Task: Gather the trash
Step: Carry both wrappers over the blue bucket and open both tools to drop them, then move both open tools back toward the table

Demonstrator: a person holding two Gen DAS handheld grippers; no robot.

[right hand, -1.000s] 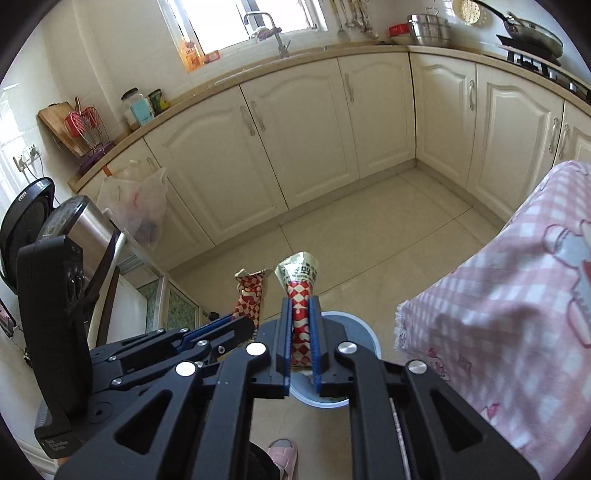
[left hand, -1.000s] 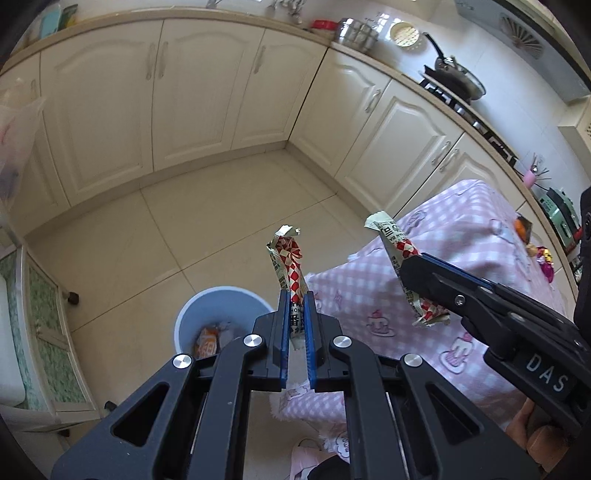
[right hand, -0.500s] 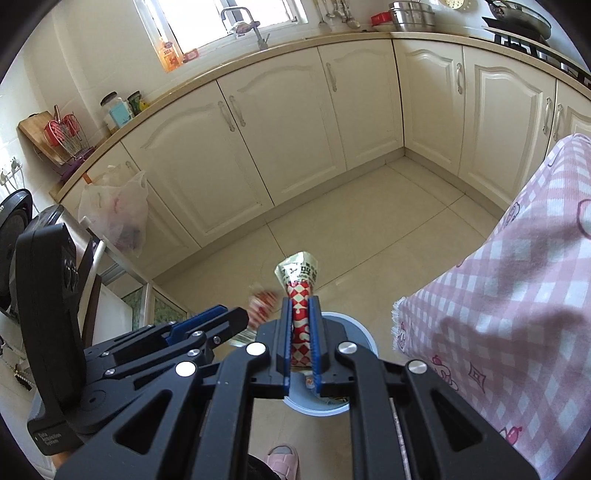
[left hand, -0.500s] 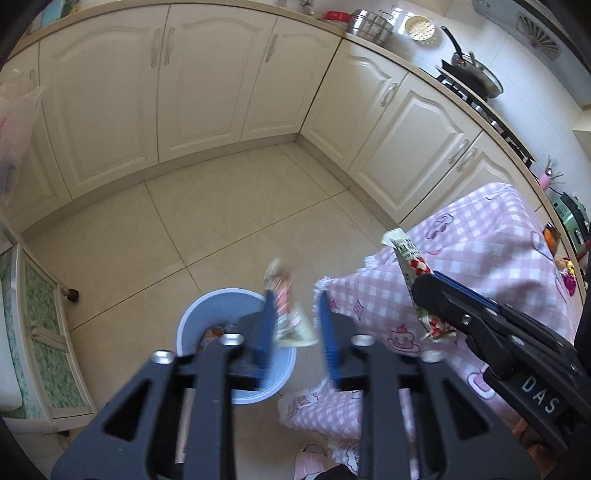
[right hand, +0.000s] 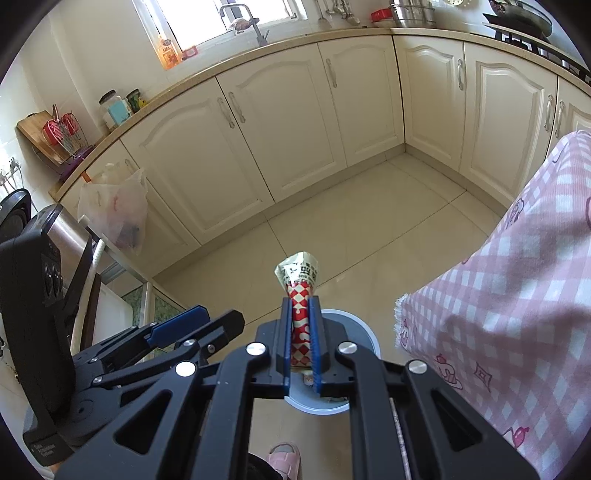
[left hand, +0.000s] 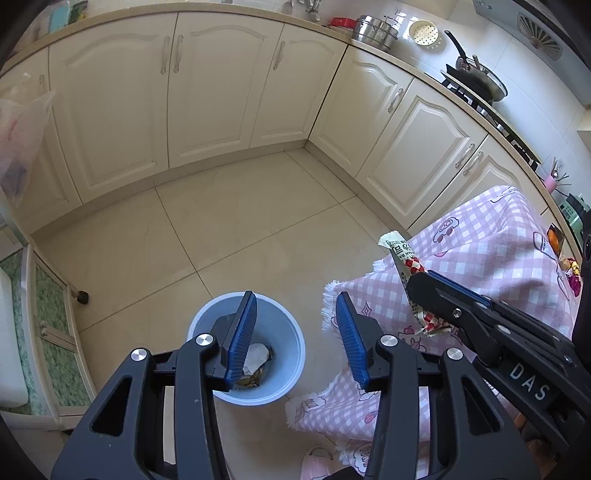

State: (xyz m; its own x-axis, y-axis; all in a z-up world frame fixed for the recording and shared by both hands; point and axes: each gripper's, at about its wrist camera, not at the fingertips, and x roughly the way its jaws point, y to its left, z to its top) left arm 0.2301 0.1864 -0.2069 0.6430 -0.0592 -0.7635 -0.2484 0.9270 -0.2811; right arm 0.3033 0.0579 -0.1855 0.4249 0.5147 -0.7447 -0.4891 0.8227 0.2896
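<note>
Left claw point(left hand: 295, 325) just spread, empty, above bin point(left hand: 291, 343); right claw point(right hand: 300, 339) pinches wrapper point(right hand: 301, 288)

Bright daylight pours in through the window point(right hand: 221, 22) above the counter, blowing its panes out white. The floor point(left hand: 236, 229) shines pale with soft glare. Both views stay sharp, bend cabinet lines strongly, and darken to black at the corners.

The left gripper point(left hand: 295, 321) is angled downward with its blue-padded jaws parted, having just been opening, and nothing is held between them, while the right gripper point(right hand: 299, 325), kept just beside it on its right, is clamped on a wrapper point(right hand: 300, 291) and likewise tilted downward.
</note>
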